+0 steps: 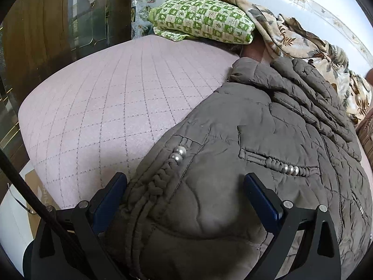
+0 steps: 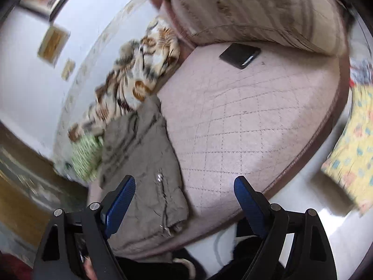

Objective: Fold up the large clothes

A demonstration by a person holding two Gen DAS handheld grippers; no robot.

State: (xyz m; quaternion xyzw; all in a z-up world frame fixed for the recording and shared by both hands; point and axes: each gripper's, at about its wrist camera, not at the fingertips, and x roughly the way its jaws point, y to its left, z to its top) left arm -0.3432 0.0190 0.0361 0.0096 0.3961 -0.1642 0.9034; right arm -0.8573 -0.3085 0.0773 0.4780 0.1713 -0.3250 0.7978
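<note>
Grey-brown quilted jacket (image 1: pixel 256 140) spread over the near right part of a pink quilted bed (image 1: pixel 105 98), collar toward the far end, pearl-trimmed pocket openings (three beads on one, two on the other) facing up. Left gripper (image 1: pixel 184 193) set wide apart low over the jacket's near hem, blue-padded fingers (image 1: pixel 112 193) straddling a bulge of the fabric, nothing pinched between them. Green-and-white checked pillow (image 1: pixel 202 21) at the far end of the bed, with a leaf-print blanket (image 1: pixel 303 39) bunched along the far right edge beside the wall. From the right wrist view (blurred): right gripper (image 2: pixel 185 191) also spread wide, raised above the bed's near edge, left finger over the jacket (image 2: pixel 139 154), right finger over bare bedcover (image 2: pixel 244 121), gripping nothing. Dark flat rectangular object (image 2: pixel 240 54) lying well apart on the bed. Yellow patterned cloth (image 2: pixel 352 144) off the bed at the right.
</note>
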